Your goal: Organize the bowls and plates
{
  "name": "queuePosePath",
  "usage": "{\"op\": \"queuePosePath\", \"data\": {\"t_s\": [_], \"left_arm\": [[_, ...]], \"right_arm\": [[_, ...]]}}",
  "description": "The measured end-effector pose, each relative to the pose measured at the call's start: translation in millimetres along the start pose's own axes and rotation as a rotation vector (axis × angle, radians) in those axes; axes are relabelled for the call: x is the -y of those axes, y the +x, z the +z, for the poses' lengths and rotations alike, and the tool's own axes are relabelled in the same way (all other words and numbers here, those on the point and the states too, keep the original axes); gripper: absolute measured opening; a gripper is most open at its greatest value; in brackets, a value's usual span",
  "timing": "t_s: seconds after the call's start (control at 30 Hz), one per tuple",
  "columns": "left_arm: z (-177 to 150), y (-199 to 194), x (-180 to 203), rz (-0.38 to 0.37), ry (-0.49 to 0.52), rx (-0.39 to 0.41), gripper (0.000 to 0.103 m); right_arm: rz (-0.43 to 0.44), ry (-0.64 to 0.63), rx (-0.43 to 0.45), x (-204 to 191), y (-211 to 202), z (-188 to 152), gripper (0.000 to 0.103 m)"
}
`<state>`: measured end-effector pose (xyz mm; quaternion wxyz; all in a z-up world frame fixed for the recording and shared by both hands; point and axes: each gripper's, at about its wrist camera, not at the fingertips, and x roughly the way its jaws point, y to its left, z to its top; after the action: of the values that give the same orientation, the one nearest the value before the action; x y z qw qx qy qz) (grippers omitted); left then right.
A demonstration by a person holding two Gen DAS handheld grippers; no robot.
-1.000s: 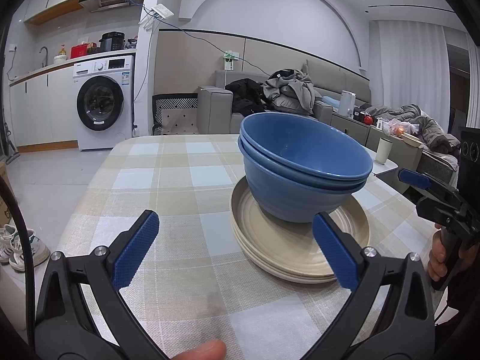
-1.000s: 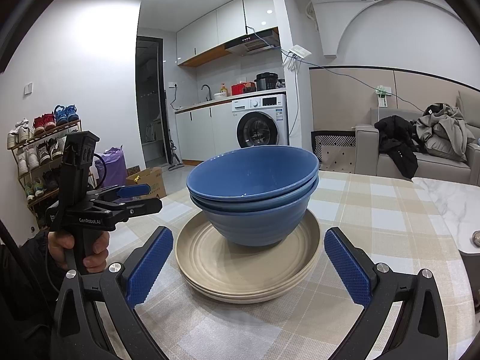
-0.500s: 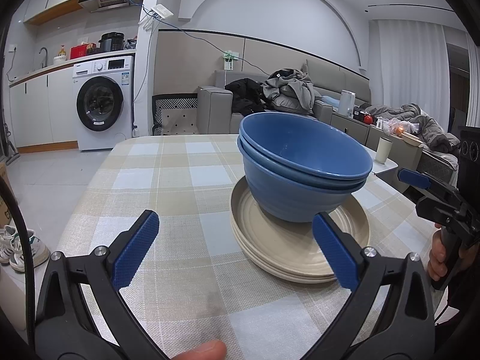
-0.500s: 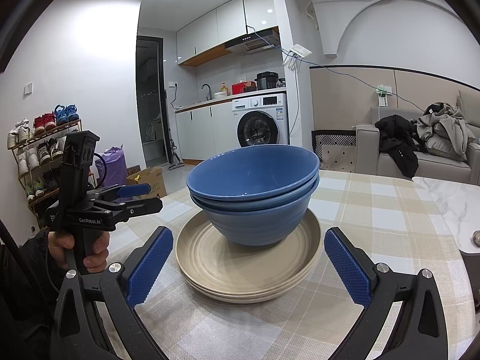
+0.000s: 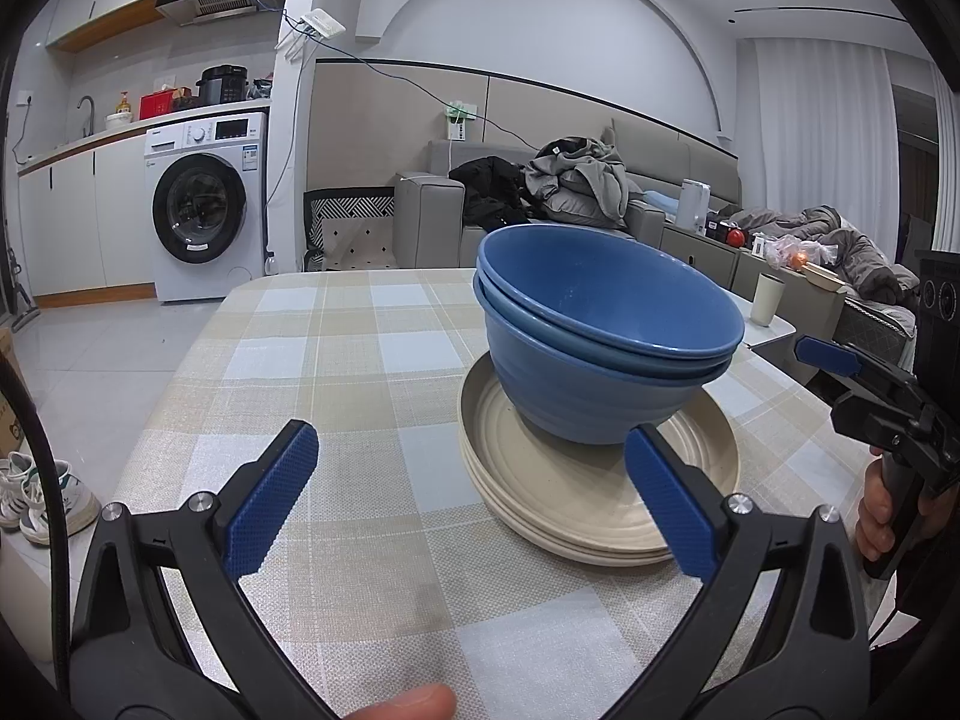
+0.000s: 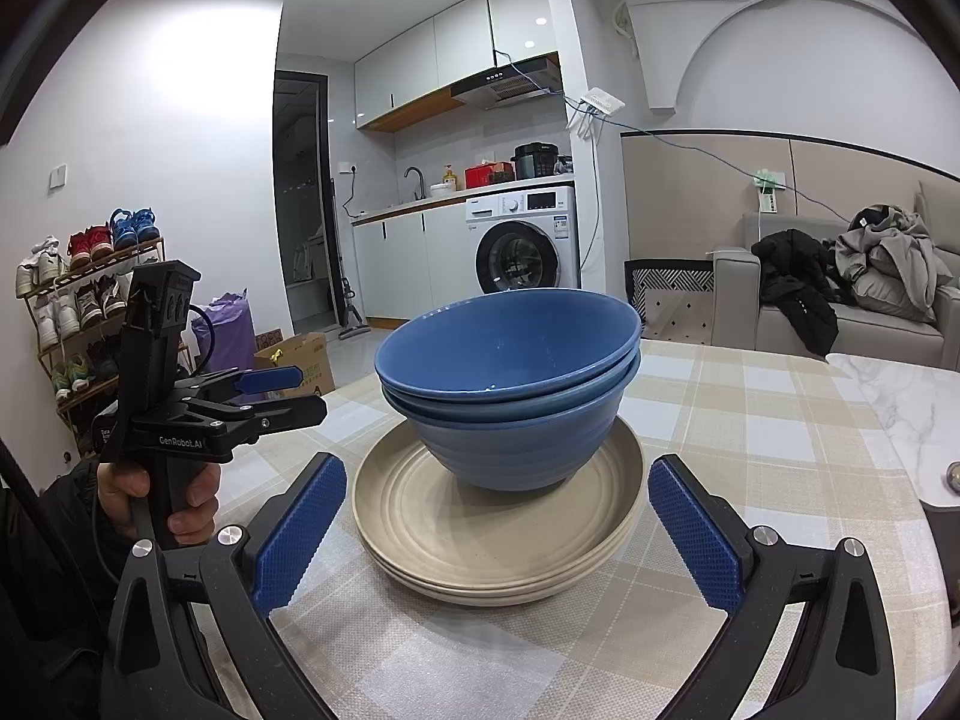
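Nested blue bowls (image 5: 600, 348) sit on a stack of beige plates (image 5: 576, 516) on the checked tablecloth; they also show in the right wrist view, the bowls (image 6: 510, 396) on the plates (image 6: 480, 546). My left gripper (image 5: 474, 498) is open and empty, held just short of the stack's left side. My right gripper (image 6: 492, 528) is open and empty, its blue pads (image 6: 300, 528) either side of the plates' near rim without touching. Each gripper shows in the other's view, the right one (image 5: 864, 390) and the left one (image 6: 270, 390).
The table (image 5: 336, 360) has a checked cloth. A white marble side table (image 6: 900, 396) adjoins it, with a cup (image 5: 768, 300) on it. Washing machine (image 5: 204, 210), sofa with clothes (image 5: 570, 192) and shoe rack (image 6: 78, 312) stand beyond.
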<state>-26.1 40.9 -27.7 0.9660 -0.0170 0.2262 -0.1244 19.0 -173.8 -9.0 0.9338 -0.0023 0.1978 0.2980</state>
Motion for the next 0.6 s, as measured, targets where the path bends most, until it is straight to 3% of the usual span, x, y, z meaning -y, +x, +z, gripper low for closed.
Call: {"op": "queuePosePath", "data": {"t_s": [0.6], "left_arm": [[-0.5, 0.9, -0.1, 0.001, 0.002, 0.0, 0.102]], "right_arm": [[0.001, 0.0, -0.001, -0.4, -0.3, 0.3, 0.103]]}}
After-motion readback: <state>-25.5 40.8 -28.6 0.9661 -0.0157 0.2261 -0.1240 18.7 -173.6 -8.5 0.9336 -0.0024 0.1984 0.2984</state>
